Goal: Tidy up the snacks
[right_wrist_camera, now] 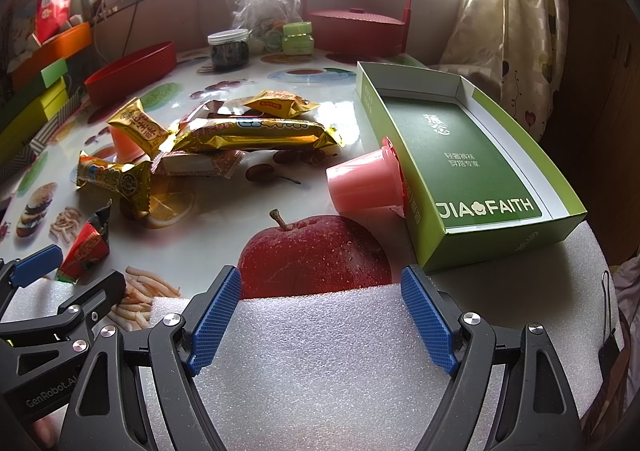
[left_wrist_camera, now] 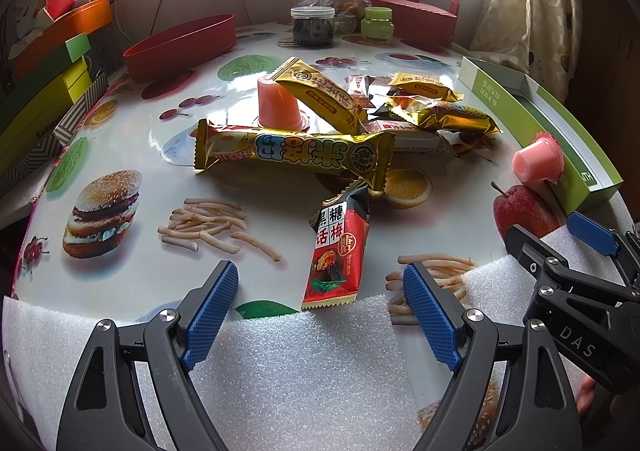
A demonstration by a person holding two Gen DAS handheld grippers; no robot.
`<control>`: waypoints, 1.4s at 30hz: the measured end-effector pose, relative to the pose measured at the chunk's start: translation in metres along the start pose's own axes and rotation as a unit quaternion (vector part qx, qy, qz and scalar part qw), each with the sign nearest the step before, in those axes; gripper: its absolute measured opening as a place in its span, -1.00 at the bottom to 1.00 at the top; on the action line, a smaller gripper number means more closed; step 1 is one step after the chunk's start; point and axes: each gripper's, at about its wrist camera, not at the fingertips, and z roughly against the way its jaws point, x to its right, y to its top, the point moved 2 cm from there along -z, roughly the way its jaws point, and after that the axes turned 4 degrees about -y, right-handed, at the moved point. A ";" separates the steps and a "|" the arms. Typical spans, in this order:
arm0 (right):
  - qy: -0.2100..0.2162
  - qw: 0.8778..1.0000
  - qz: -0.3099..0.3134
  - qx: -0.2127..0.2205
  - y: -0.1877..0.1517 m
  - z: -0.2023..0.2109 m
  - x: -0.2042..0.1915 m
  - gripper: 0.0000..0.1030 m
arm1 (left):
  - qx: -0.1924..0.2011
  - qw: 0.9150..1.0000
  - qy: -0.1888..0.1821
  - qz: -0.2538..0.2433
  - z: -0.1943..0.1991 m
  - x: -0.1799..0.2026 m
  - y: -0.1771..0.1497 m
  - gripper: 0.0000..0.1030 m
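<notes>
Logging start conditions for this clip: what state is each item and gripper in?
left gripper: open, empty
right gripper: open, empty
green box: open, no snacks inside
pink jelly cup: on its side against the box
second jelly cup: upside down
jar: lidded

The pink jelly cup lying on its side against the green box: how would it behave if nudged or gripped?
The pink jelly cup lies on its side with tapered round walls, so a nudge would probably roll it in a curve. The glossy tablecloth likely lets it slide. Its plastic looks thin, so a hard squeeze might dent it. The green box blocks one side.
</notes>
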 end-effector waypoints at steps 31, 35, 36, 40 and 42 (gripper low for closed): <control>0.023 1.000 -0.018 -0.001 0.004 -0.002 0.006 0.60 | -0.009 1.000 -0.019 0.010 -0.005 -0.006 0.010 0.65; 0.048 0.998 -0.041 0.003 0.013 0.001 0.014 0.58 | -0.011 1.000 -0.023 0.019 -0.004 -0.014 0.011 0.65; 0.050 0.998 -0.046 0.008 0.017 0.003 0.015 0.58 | -0.011 0.999 -0.025 0.021 -0.004 -0.016 0.012 0.65; 0.063 0.996 -0.059 0.013 0.033 0.001 0.014 0.55 | -0.012 0.999 -0.030 0.031 -0.003 -0.022 0.014 0.65; 0.071 0.995 -0.066 0.011 0.040 -0.001 0.015 0.51 | -0.013 0.999 -0.029 0.034 -0.004 -0.024 0.015 0.65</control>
